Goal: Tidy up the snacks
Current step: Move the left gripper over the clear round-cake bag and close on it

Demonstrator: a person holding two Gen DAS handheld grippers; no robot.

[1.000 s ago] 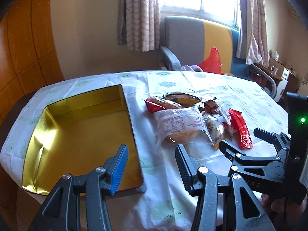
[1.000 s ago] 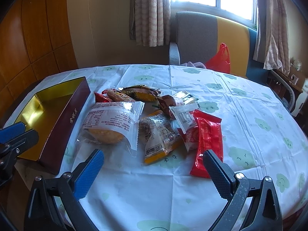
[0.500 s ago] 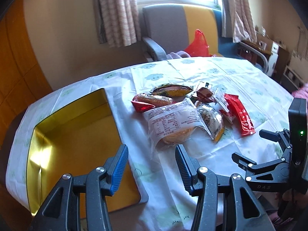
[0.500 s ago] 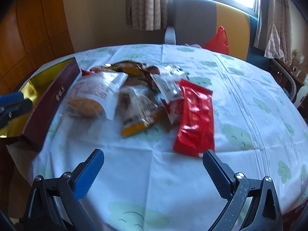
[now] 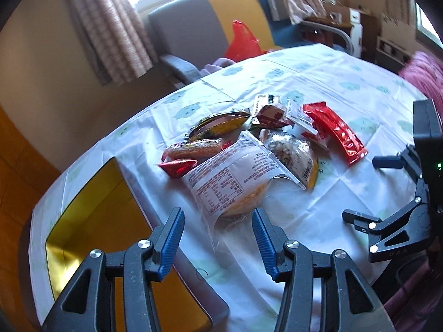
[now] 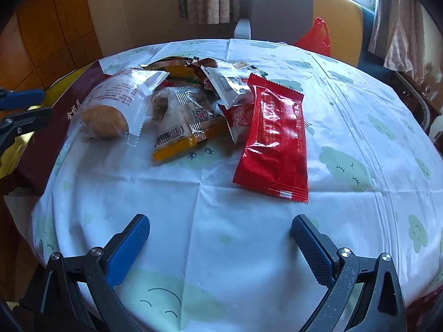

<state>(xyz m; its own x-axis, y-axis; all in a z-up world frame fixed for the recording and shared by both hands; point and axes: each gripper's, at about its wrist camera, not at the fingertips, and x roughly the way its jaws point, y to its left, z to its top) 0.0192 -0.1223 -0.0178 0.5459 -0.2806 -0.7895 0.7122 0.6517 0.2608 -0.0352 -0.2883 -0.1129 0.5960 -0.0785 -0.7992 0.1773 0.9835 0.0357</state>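
Several wrapped snacks lie in a pile on the round table. A clear-wrapped round cake (image 5: 235, 185) (image 6: 110, 110) lies nearest the gold-lined box (image 5: 110, 221) (image 6: 63, 116). A long red packet (image 5: 336, 131) (image 6: 277, 138) lies at the pile's right. My left gripper (image 5: 217, 232) is open and empty, just short of the cake's wrapper, beside the box's right wall. My right gripper (image 6: 220, 238) is open wide and empty over bare cloth in front of the red packet. It also shows in the left wrist view (image 5: 368, 191).
The cloud-print tablecloth (image 6: 221, 207) hangs over the table edge. A grey and yellow armchair (image 6: 290, 13) with a red plastic bag (image 6: 315, 36) stands behind the table. Wood-panelled wall is at left, shelves and boxes at right.
My left gripper has swung right from over the box toward the cake packet. My right gripper has moved forward and closer to the red packet. Both stay open.
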